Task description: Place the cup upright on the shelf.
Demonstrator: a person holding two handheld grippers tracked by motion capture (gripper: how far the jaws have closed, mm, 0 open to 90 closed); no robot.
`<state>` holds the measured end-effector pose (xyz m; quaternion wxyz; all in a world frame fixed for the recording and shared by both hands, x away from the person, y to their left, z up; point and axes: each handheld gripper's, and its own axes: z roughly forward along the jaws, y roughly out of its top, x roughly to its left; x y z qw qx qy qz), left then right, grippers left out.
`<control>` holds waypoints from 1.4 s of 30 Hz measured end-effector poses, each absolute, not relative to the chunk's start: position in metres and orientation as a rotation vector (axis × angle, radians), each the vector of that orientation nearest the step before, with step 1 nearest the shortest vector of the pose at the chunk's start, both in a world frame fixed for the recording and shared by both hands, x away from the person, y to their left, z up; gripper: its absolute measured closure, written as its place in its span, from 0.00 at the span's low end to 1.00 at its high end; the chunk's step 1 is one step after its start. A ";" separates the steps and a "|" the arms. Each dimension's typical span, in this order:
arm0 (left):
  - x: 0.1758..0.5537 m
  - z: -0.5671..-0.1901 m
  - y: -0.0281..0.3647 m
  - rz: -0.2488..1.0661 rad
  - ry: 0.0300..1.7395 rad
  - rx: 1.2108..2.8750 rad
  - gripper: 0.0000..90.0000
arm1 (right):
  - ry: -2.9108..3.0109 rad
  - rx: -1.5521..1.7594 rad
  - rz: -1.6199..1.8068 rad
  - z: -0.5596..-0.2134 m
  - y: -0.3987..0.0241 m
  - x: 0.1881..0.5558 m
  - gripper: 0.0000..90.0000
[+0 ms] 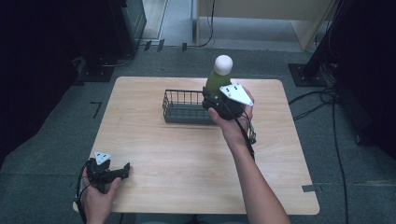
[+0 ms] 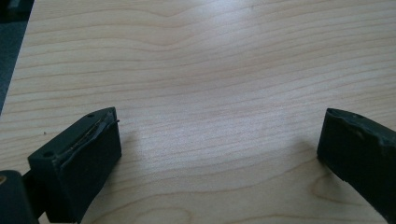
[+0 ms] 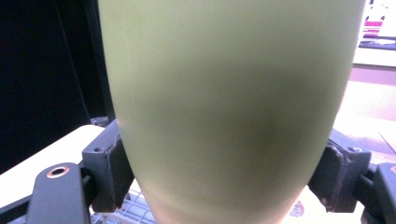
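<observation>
Green bottle clamped in right gripper, upright at the right end of the wire basket.
Jaws pressed on both sides of the bottle. Left gripper at near left, jaws apart over bare table.

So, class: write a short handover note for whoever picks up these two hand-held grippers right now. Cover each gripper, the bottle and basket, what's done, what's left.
Right hand-held gripper: shut on the green bottle, white cap up, held upright at the right end of the wire basket.
Left hand-held gripper: open, holding nothing, resting at the near left edge of the table.
Done: bottle gripped.
Left: probably setting the bottle into the basket or lifting it clear; I cannot tell which.
</observation>
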<state>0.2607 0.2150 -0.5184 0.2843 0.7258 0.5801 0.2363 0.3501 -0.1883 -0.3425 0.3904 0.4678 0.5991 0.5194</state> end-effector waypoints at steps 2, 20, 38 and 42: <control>0.261 -0.518 0.215 0.632 1.552 1.941 0.00 | 1.520 1.196 1.318 -0.342 -0.188 0.355 0.23; 0.261 -0.518 0.215 0.632 1.551 1.943 0.00 | 1.521 1.288 1.281 -0.365 -0.186 0.402 0.23; 0.261 -0.518 0.215 0.632 1.551 1.943 0.00 | 1.633 1.328 1.208 -0.392 -0.173 0.421 0.22; 0.261 -0.518 0.215 0.632 1.552 1.943 0.00 | 1.646 1.337 1.195 -0.395 -0.173 0.423 0.22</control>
